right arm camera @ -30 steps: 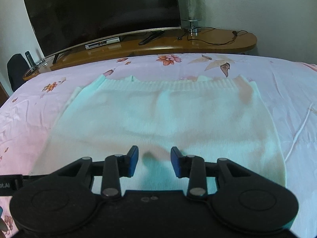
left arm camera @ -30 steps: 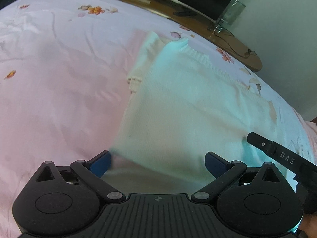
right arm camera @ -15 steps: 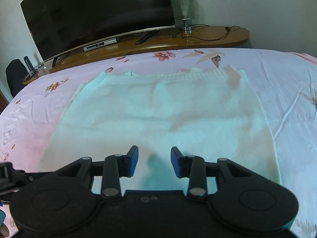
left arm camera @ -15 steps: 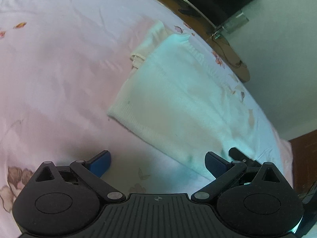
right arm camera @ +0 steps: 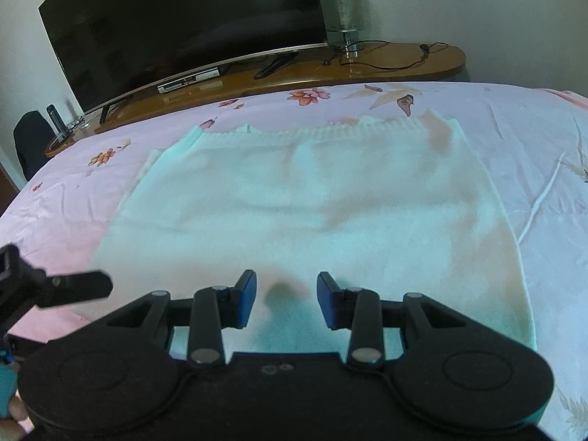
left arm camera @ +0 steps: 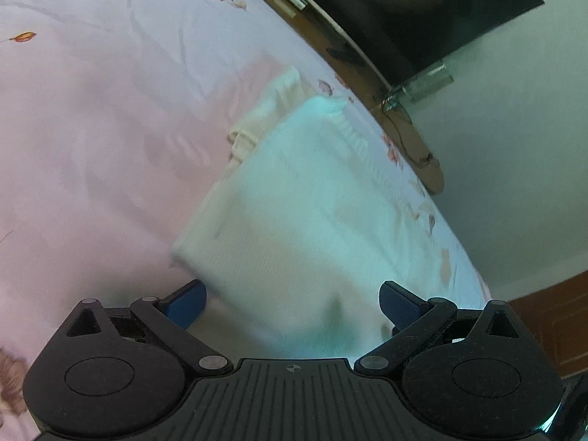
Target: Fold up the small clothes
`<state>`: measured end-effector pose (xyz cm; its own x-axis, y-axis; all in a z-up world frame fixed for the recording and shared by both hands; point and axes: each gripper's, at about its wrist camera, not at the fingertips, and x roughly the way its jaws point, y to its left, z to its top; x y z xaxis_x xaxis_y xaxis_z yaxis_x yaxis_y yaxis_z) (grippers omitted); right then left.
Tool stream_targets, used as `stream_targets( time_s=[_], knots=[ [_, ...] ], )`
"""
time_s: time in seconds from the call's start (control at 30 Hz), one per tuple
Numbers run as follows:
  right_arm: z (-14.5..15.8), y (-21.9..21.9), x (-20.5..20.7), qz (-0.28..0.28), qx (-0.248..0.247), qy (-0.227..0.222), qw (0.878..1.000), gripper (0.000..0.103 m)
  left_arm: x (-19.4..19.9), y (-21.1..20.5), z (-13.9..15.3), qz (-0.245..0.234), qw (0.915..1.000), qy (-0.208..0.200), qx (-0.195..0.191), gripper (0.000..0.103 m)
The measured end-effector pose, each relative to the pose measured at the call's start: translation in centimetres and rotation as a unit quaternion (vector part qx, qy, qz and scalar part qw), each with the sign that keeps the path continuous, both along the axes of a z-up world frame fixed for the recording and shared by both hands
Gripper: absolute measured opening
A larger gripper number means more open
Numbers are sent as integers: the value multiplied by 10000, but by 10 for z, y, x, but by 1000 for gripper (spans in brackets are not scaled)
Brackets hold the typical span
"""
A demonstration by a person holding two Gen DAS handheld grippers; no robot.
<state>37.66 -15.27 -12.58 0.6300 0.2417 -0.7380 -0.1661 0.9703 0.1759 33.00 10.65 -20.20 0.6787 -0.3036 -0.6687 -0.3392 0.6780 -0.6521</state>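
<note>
Both my grippers hover at a pale knitted sweater (right arm camera: 305, 213) on the pink floral bedsheet (right arm camera: 533, 139).
My left gripper (left arm camera: 292, 303) gapes wide, my right gripper (right arm camera: 286, 296) stands partly apart; neither grips anything.

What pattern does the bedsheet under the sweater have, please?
Pink bedsheet with scattered flowers and leaves; clearest from the right wrist.

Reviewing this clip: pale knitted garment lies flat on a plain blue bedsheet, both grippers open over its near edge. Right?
Not quite. The bedsheet is pink with a flower print, as the right wrist view shows. The rest holds: the knitted garment lies flat, left gripper and right gripper open.
</note>
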Motion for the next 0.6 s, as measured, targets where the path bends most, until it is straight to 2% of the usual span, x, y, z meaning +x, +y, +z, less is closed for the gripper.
stream_targets(
  time_s=[0.27,0.33,0.37,0.4,0.6],
  knots=[
    [-7,3,8,42,21,1,10000,36,20,-2,-6,279,9986,-445,-114,99],
    [-9,3,11,47,30,-10,10000,36,25,-1,-9,374,9979,-493,-202,71],
    [-10,3,12,47,49,-11,10000,36,29,2,-14,396,9976,-440,-357,49],
    [-10,3,13,42,66,-12,10000,36,34,5,-22,455,9967,-359,-566,43],
    [-8,1,19,87,143,-85,9998,36,45,9,-33,878,9899,-599,-939,43]
  ],
)
